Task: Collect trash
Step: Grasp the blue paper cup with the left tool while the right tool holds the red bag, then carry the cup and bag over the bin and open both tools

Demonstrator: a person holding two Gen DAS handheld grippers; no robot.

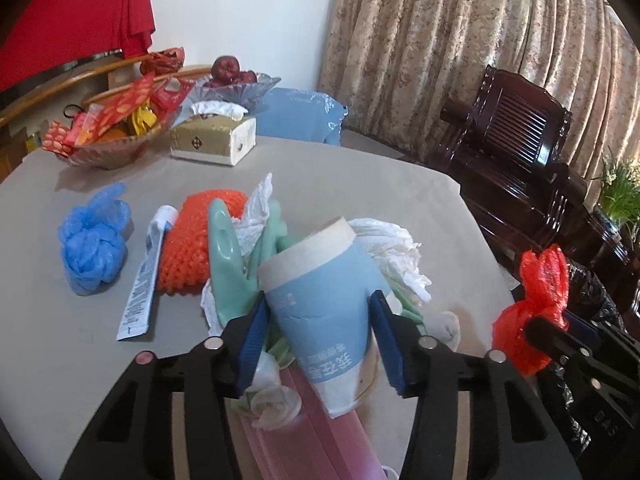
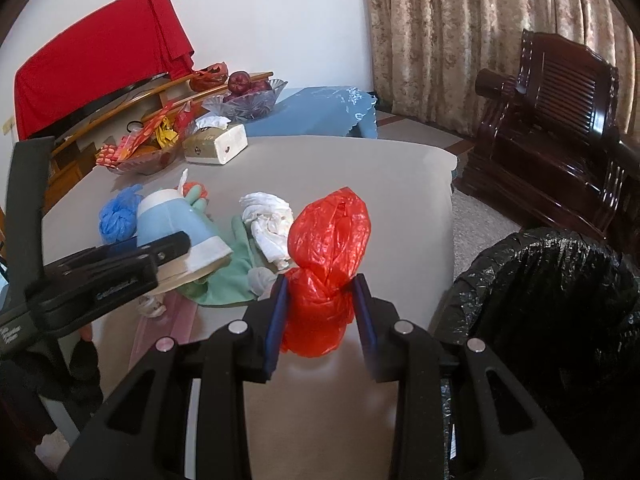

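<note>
The grey tabletop (image 2: 360, 168) ends at a rounded right edge, and the black-lined trash bin (image 2: 552, 292) stands just beyond it, mouth open. The right gripper (image 2: 320, 312) is clamped on a knotted red plastic bag (image 2: 328, 256) near that edge. The left gripper (image 1: 318, 328) squeezes a blue-and-white paper cup (image 1: 320, 292) (tilted, rim away) above crumpled white tissue (image 1: 392, 248) and green gloves (image 1: 228, 248).

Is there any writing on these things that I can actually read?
"我在" on the paper cup, seen upside down; the smaller characters beside it are too blurred.
Toothpaste tube: dark lettering along it, too blurred.
Tissue box: a diamond emblem, no words.
Right tool: embossed letters, unreadable.
</note>
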